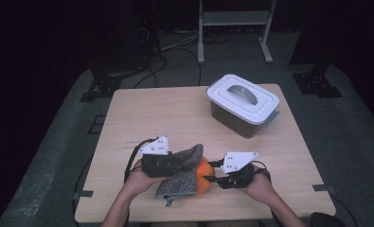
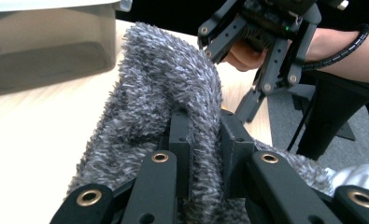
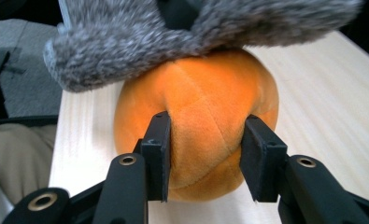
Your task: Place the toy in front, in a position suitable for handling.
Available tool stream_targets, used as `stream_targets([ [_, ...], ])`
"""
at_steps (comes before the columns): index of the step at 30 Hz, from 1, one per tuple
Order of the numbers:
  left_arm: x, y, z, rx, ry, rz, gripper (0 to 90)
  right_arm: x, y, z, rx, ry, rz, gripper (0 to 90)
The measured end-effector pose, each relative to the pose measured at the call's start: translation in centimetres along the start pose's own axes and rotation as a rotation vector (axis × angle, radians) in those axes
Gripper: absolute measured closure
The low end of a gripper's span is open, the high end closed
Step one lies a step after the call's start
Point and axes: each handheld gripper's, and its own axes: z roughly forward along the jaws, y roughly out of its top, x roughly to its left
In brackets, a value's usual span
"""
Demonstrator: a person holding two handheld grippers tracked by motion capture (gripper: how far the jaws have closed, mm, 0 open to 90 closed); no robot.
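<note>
- The left claw (image 1: 180, 163) is clamped tight on a fold of the grey fluffy cloth (image 2: 168, 88), its jaws almost meeting with the pile squeezed between them
- The right claw (image 3: 205, 156) stands partly closed around the orange plush ball (image 3: 198, 126); its pads press into the ball's sides and dent the fabric, so it seems to have a hold
- The ball (image 1: 204, 180) rests on the wooden surface (image 1: 175, 113) near the person's edge, between the two hands, with the cloth (image 1: 182, 175) draped over its top and left side
- Judged from this, the job of parting cloth and ball is about midway: both are gripped, but the cloth lies on the ball and touches it, so neither is free yet
- What looks left: draw the cloth off or pull the ball out from under it, then set each down
- The lidded grey box (image 1: 244, 104) sits at the far right of the surface, well apart from the hands, its lid on; if anything is meant to go in, that lid has to come off first
- Open room: the whole middle and far left of the surface is bare, good for lifting or sliding away
- The near edge is close beneath ball and cloth, and a corner of cloth hangs just at it; pulling toward the person risks dropping something off
</note>
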Motion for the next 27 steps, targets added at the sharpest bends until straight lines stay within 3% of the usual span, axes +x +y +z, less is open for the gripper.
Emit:
stream_targets([
  [2,0.0,0.0,0.0,-0.003,-0.002,-0.002,77.8,-0.1,0.1,-0.4,-0.019,-0.036,-0.002,56.1],
  [3,0.0,-0.2,0.5,0.006,-0.018,-0.023,77.8,-0.2,0.2,-0.5,-0.025,-0.046,0.002,54.2],
  [5,0.0,-0.4,1.0,0.031,-0.027,-0.026,78.0,-0.3,0.1,-0.4,-0.01,-0.041,0.015,44.7],
  [6,0.0,-0.4,1.0,0.031,-0.027,-0.026,78.0,-0.3,0.1,-0.4,-0.01,-0.041,0.015,44.7],
  [7,0.0,-0.6,1.3,0.036,-0.049,-0.031,77.9,-0.4,0.0,-0.2,-0.011,-0.016,0.046,36.2],
  [9,-0.2,-0.6,1.6,0.044,-0.073,-0.03,77.9,-0.9,-0.1,-0.1,-0.005,0.026,0.118,29.9],
  [10,-0.2,-0.6,1.6,0.044,-0.073,-0.03,77.9,-0.9,-0.1,-0.1,-0.005,0.026,0.118,29.9],
  [11,-0.6,-0.5,2.1,0.052,-0.088,-0.024,77.9,-1.1,-0.2,0.3,0.003,0.056,0.152,29.4],
  [14,-0.7,-0.3,2.3,0.045,-0.088,-0.017,77.9,-0.6,-0.5,0.7,0.011,0.057,0.144,32.3],
  [17,-1.1,0.5,2.0,-0.001,-0.087,-0.009,77.9,0.2,-0.3,0.9,-0.018,0.062,0.098,37.2],
  [20,-1.1,0.6,2.1,0.022,-0.074,0.012,78.0,0.6,0.0,0.9,-0.012,0.056,0.059,40.6],
  [21,-1.0,0.4,2.0,0.028,-0.062,0.007,78.0,0.6,0.1,0.7,0.006,0.034,0.019,45.8],
  [24,-0.7,0.1,1.7,0.034,-0.04,0.004,78.0,0.2,-0.1,0.4,0.014,0.042,0.024,47.5],
  [27,0.3,-0.9,0.9,0.05,-0.002,-0.026,77.9,-0.8,-0.8,-0.2,0.029,0.036,0.062,47.5],
])
